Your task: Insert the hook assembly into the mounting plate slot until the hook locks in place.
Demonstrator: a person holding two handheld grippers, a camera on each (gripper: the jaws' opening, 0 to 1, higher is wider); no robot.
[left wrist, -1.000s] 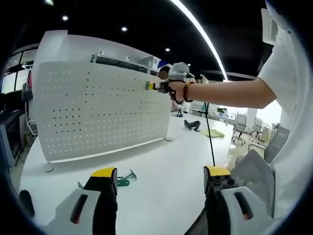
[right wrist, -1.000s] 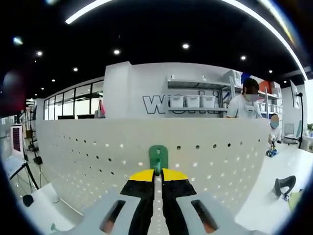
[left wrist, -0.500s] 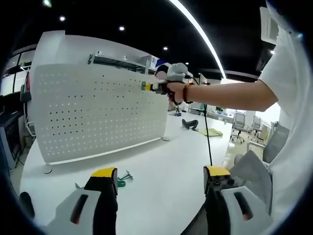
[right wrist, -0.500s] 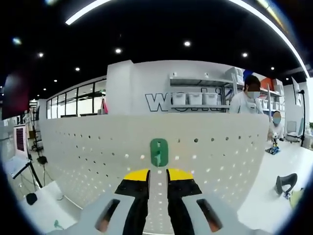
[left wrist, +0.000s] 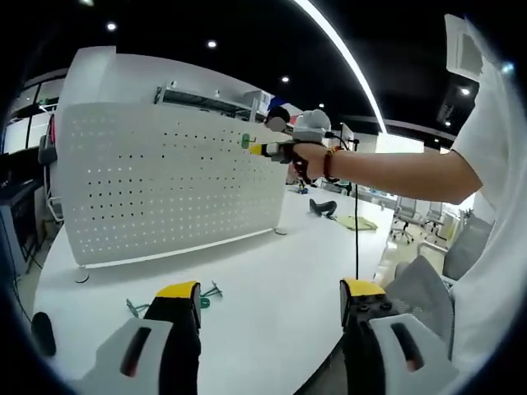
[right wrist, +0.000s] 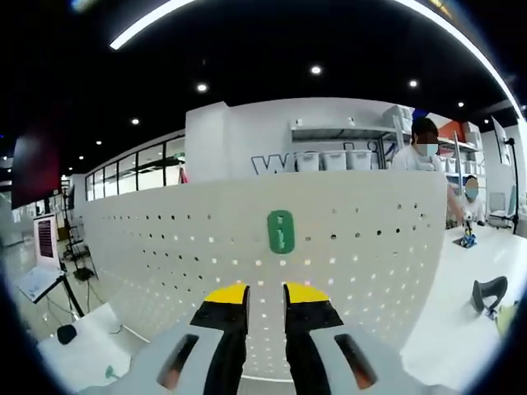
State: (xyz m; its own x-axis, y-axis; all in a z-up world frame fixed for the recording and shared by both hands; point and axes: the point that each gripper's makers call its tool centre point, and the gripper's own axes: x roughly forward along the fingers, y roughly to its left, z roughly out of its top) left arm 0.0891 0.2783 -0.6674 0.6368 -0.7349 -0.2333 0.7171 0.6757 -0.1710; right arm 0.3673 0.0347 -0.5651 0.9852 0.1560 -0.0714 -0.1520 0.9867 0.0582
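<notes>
The green hook [right wrist: 280,231] sits on the upright white pegboard [right wrist: 362,247], apart from the right tongs [right wrist: 265,295], whose jaws stand slightly parted and hold nothing. The left tongs [left wrist: 269,295] gape wide, empty, above the white surface [left wrist: 272,271], where 2 more green hooks [left wrist: 206,294] lie.

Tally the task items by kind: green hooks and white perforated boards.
Green plastic hook mounted on the board: 1
Green hooks lying on the white table: at least 2
White perforated mounting board: 1
Total: at least 4
</notes>
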